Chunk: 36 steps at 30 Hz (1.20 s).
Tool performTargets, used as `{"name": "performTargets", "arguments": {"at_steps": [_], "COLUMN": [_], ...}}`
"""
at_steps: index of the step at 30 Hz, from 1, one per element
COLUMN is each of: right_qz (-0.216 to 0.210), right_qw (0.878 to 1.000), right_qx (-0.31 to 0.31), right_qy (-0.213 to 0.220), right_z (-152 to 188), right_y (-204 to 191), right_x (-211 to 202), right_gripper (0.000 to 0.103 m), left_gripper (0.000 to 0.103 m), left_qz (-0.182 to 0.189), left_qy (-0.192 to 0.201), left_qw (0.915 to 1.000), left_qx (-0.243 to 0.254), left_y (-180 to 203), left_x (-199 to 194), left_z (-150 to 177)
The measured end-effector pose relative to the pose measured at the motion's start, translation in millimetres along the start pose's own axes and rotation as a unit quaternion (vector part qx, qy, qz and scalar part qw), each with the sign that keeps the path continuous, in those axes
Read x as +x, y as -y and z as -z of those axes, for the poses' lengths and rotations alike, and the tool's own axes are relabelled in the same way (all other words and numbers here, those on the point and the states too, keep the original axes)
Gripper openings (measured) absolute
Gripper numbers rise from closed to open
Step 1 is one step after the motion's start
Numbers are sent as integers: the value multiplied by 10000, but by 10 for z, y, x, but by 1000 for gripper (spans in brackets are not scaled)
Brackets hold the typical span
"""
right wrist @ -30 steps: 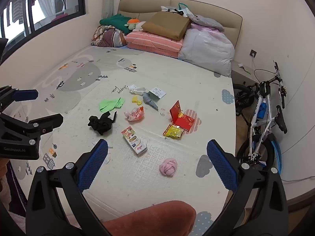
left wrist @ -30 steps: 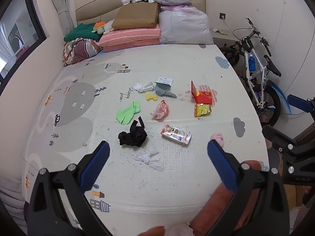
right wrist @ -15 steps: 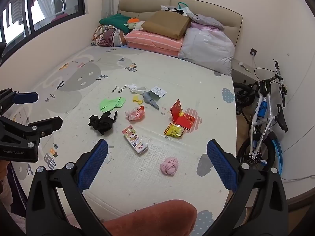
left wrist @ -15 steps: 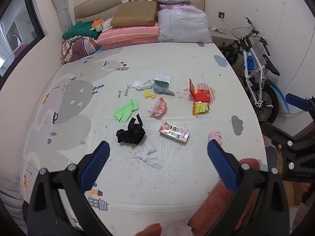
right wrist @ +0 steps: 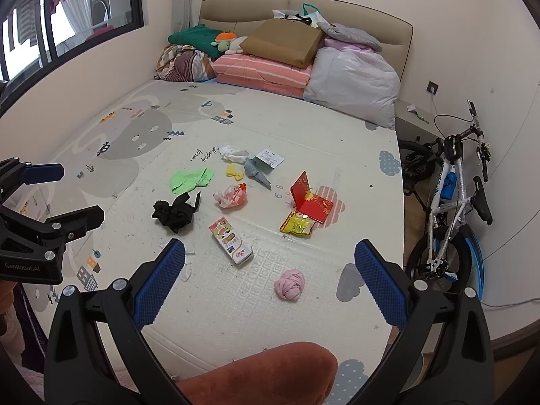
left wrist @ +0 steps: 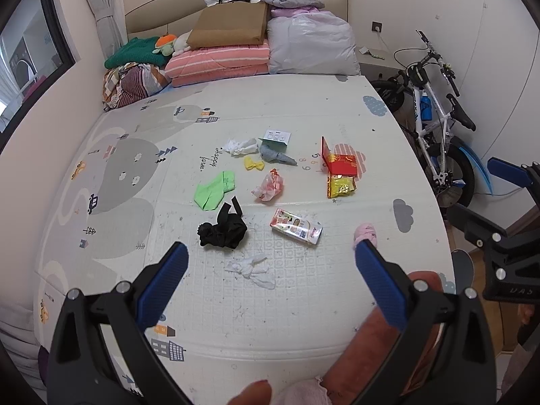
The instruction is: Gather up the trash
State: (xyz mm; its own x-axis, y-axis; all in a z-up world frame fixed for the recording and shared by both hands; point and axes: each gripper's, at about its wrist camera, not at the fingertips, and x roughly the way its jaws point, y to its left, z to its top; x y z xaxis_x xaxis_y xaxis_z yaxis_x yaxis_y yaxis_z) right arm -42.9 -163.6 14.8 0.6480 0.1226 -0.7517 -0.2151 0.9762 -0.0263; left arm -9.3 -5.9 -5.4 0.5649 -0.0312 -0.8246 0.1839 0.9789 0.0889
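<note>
Trash lies scattered mid-mat: a small carton [left wrist: 296, 226] [right wrist: 231, 241], a black crumpled bag [left wrist: 222, 228] [right wrist: 174, 213], white tissue [left wrist: 252, 267], a pink wrapper [left wrist: 269, 187] [right wrist: 230, 196], a red box [left wrist: 339, 160] [right wrist: 310, 200], a yellow packet [left wrist: 341, 186] [right wrist: 297, 225], green paper [left wrist: 215, 190] [right wrist: 190, 179] and a pink ball [left wrist: 364, 233] [right wrist: 289, 284]. My left gripper [left wrist: 268, 281] is open and empty, above the mat's near edge. My right gripper [right wrist: 269, 278] is open and empty, above the near right part.
Folded bedding and bags [left wrist: 236, 44] are stacked at the headboard. A bicycle [left wrist: 435, 121] [right wrist: 452, 202] stands beside the mat on the right. A wall with a window [right wrist: 67, 17] runs along the left. A reddish cushion [right wrist: 263, 374] is at the near edge.
Both views have shifted slightly, with the trash sitting a little farther up and away. Both grippers stay open and empty.
</note>
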Motion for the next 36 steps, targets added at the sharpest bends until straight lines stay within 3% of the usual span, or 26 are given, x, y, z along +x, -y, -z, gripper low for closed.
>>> {"name": "performTargets", "arguments": {"at_steps": [36], "right_qz": [-4], "right_qw": [10000], "right_qx": [15], "right_qy": [37], "right_z": [-118], "right_y": [-25], "right_x": [-102], "right_gripper": [97], "left_gripper": [99], "left_qz": [21], "left_qy": [71], "left_qw": [10000], "left_qx": [-44], "left_y": [-67], "left_x": [-76], "left_z": [-98]}}
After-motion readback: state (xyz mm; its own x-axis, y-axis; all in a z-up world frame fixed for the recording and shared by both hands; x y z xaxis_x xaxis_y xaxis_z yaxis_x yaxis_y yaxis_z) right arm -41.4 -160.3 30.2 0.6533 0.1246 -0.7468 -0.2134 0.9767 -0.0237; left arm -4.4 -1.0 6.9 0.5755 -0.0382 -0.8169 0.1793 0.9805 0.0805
